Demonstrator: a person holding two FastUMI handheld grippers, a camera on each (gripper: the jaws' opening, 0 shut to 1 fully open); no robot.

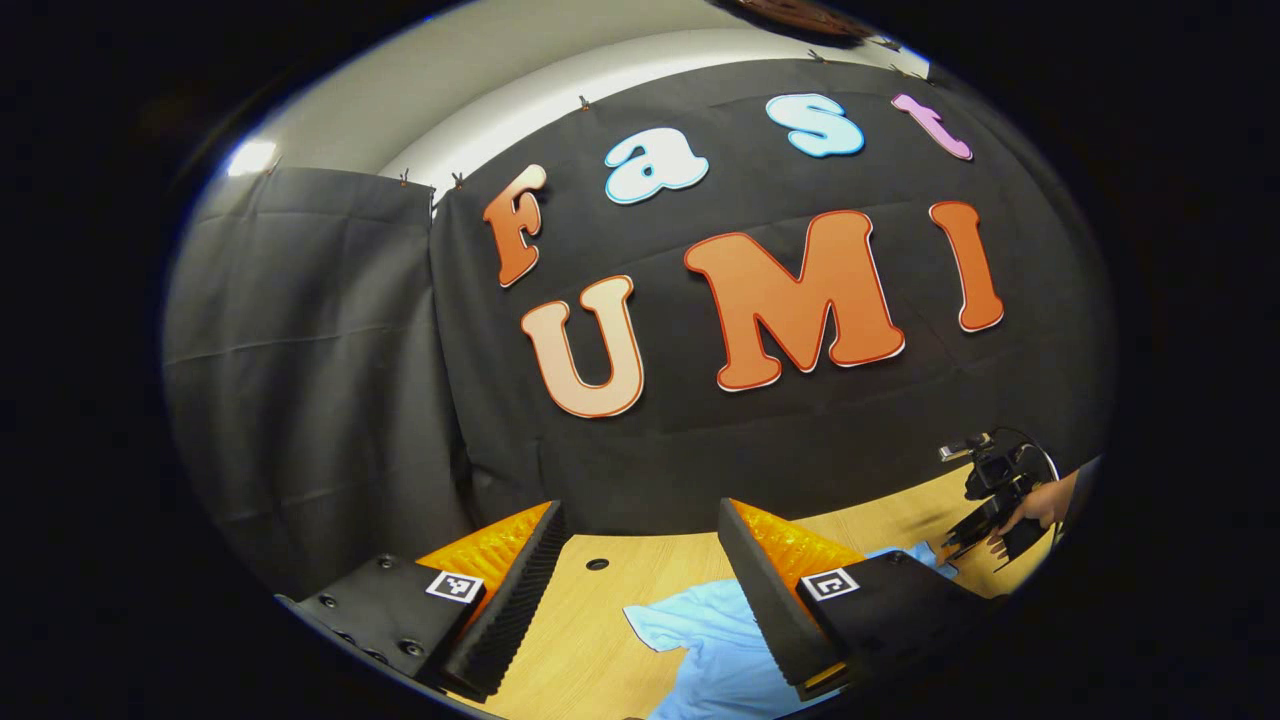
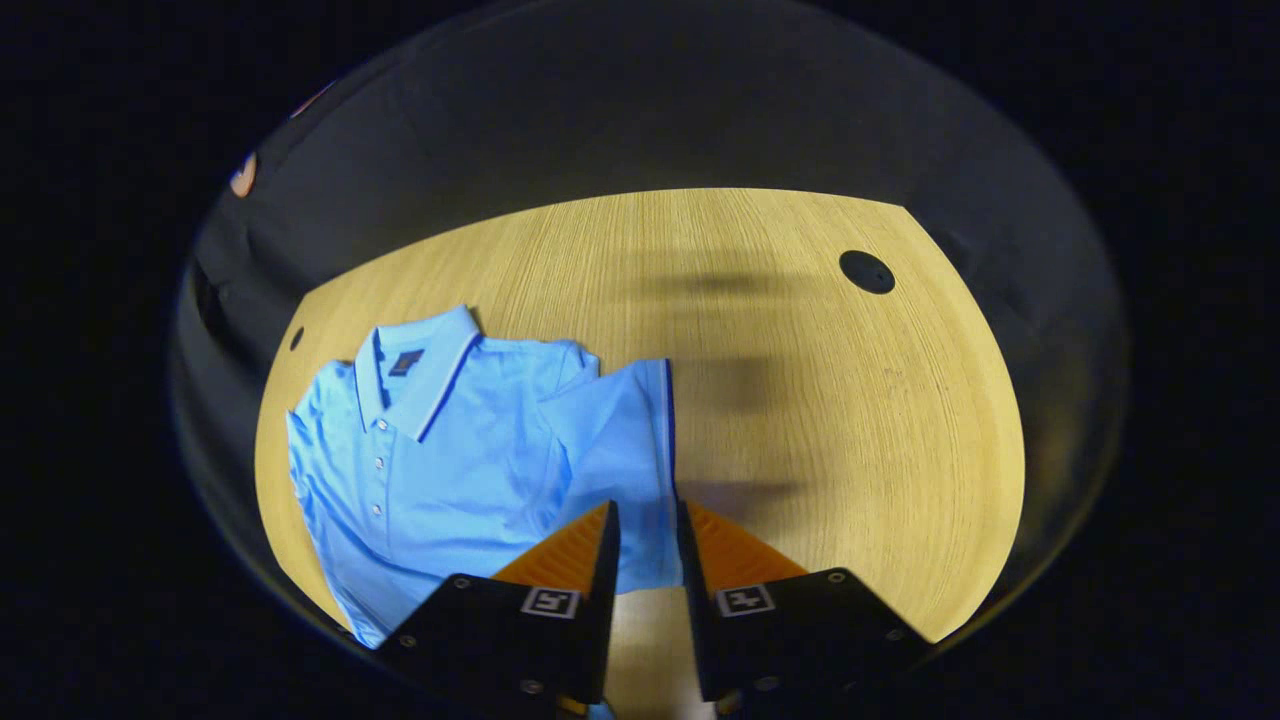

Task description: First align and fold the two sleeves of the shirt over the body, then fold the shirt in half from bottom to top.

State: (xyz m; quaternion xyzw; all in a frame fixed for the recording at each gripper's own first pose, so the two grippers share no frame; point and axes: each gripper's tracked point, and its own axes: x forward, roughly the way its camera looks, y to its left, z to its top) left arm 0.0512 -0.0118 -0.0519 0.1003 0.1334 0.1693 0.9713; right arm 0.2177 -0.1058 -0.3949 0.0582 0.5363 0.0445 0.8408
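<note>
A light blue polo shirt (image 2: 450, 470) lies face up on the wooden table (image 2: 800, 400), collar toward the far left in the right gripper view. One sleeve (image 2: 615, 440), edged with a dark trim, lies beside the body. My right gripper (image 2: 647, 520) sits over that sleeve's near corner, its jaws a narrow gap apart with cloth showing between them. My left gripper (image 1: 640, 520) is held up facing the wall, wide open and holding nothing. Below it lies part of the shirt (image 1: 700, 640). Far right in the left gripper view, a hand holds the right gripper (image 1: 985, 530) by the shirt's edge.
Black cloth walls close the table on the far sides. A round dark hole (image 2: 866, 271) sits in the tabletop at the far right, and a smaller one (image 2: 296, 338) near the collar. Bare wood stretches to the right of the shirt.
</note>
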